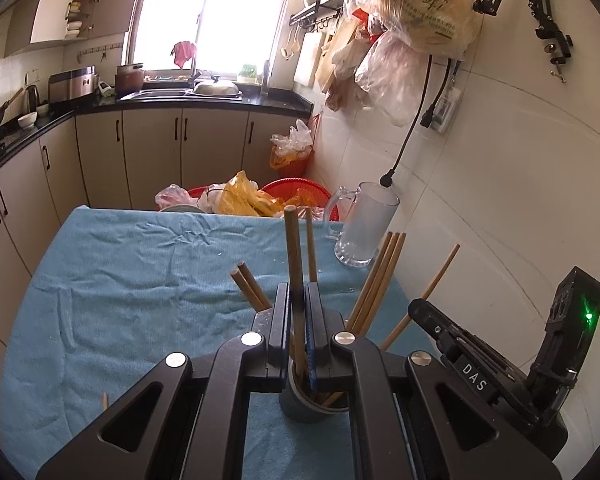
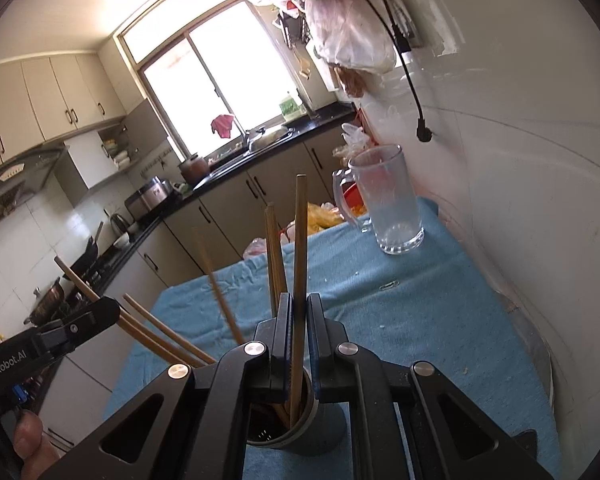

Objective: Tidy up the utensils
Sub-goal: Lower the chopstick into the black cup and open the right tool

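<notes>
A grey cylindrical holder (image 1: 316, 404) stands on the blue cloth (image 1: 140, 280) and holds several wooden chopsticks (image 1: 376, 284). My left gripper (image 1: 299, 304) is shut on one dark chopstick (image 1: 294, 248), upright over the holder's mouth. In the right wrist view the same holder (image 2: 300, 428) sits just below my right gripper (image 2: 299, 312), which is shut on one chopstick (image 2: 300, 232) whose lower end is in the holder. Other chopsticks (image 2: 168, 340) lean to the left. The left gripper's body (image 2: 60, 332) shows at the left edge.
A clear glass mug (image 1: 364, 224) stands at the table's far right, near the white wall; it also shows in the right wrist view (image 2: 388, 200). Red baskets with plastic bags (image 1: 260, 196) lie beyond the table's far edge. Kitchen counters (image 1: 180, 100) run behind.
</notes>
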{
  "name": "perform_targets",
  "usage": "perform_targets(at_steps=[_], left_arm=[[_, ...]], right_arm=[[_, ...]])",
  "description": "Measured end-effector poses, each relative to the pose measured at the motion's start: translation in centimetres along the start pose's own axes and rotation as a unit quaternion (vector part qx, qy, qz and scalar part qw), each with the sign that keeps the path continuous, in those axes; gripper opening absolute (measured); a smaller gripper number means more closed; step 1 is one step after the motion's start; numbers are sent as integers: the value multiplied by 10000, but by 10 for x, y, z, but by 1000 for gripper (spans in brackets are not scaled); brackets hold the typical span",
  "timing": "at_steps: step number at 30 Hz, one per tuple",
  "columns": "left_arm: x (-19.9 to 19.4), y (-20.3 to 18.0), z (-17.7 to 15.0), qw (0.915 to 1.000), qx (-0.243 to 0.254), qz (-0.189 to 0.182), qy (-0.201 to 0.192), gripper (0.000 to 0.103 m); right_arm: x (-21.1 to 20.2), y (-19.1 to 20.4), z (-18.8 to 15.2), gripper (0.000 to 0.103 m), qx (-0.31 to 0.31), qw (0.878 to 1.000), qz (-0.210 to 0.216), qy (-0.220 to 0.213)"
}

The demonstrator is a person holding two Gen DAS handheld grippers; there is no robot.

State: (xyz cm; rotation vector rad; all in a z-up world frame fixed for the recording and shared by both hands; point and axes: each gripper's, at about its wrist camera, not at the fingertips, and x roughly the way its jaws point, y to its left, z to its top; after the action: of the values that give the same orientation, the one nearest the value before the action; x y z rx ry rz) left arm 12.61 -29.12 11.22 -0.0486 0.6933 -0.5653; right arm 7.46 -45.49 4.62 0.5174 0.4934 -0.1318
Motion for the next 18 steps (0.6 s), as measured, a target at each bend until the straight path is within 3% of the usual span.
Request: perform_targets(at_steps=[12, 14, 18], left_arm=[[5, 11, -4, 9999, -101, 73, 78, 9], [4, 12, -5, 9999, -120, 78, 86, 24], [0, 11, -5, 9999, -115, 126, 15, 29]], right_arm=[[0, 4, -5, 8, -125, 9999, -56, 74], [-1, 5, -5, 9, -137, 9998, -68, 86], [-4, 6, -6, 17, -176, 9998, -84, 45]])
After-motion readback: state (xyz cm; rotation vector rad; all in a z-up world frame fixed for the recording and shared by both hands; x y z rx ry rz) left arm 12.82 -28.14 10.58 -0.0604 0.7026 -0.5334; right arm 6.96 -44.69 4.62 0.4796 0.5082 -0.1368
